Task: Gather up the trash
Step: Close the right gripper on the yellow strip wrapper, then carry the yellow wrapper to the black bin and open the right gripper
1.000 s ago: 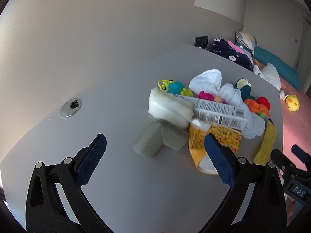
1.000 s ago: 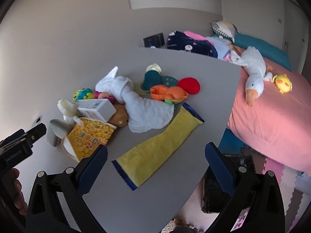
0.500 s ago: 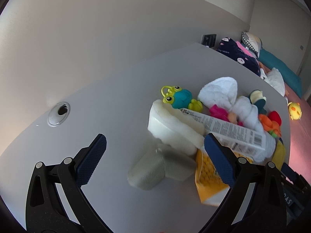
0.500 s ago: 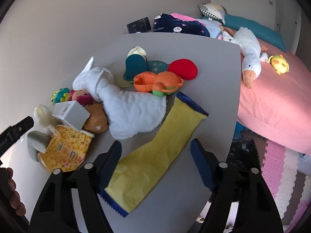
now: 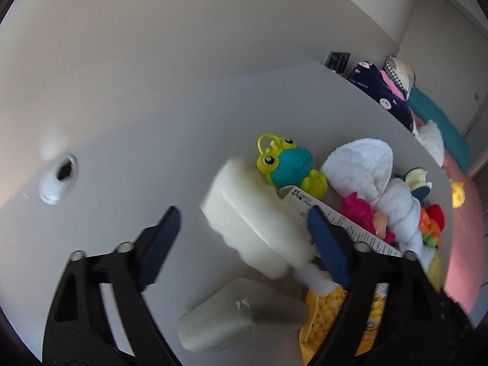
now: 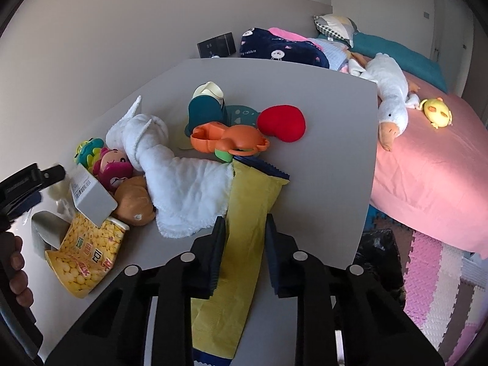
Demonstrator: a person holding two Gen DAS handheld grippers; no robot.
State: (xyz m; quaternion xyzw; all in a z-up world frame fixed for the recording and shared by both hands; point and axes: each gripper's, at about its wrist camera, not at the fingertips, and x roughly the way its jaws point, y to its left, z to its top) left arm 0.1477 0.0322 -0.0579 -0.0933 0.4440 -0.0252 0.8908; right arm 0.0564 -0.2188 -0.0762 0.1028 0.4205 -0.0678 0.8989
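Observation:
A long yellow wrapper with blue ends (image 6: pixel 253 210) lies flat on the grey table (image 6: pixel 332 140). My right gripper (image 6: pixel 244 238) straddles its middle, jaws narrowed on either side of it, still a little apart. My left gripper (image 5: pixel 244 231) is open around a white foam piece (image 5: pixel 253 222). Below that lie a grey crumpled wrapper (image 5: pixel 241 314), a yellow corn-print cup (image 5: pixel 329 314) and a white barcode box (image 5: pixel 344 228). The cup (image 6: pixel 88 253) and box (image 6: pixel 91 195) also show in the right wrist view.
Toys sit among the trash: a green-blue frog (image 5: pixel 289 164), a white towel (image 6: pixel 170 170), a pink doll (image 6: pixel 113 167), an orange crab (image 6: pixel 228 140), a red heart (image 6: pixel 283 122). The pink bed (image 6: pixel 433 164) is right of the table edge. A cable hole (image 5: pixel 59 174) is at left.
My right gripper moved down over the yellow wrapper and its jaws narrowed from wide open. My left gripper advanced towards the foam piece and its jaws narrowed a little.

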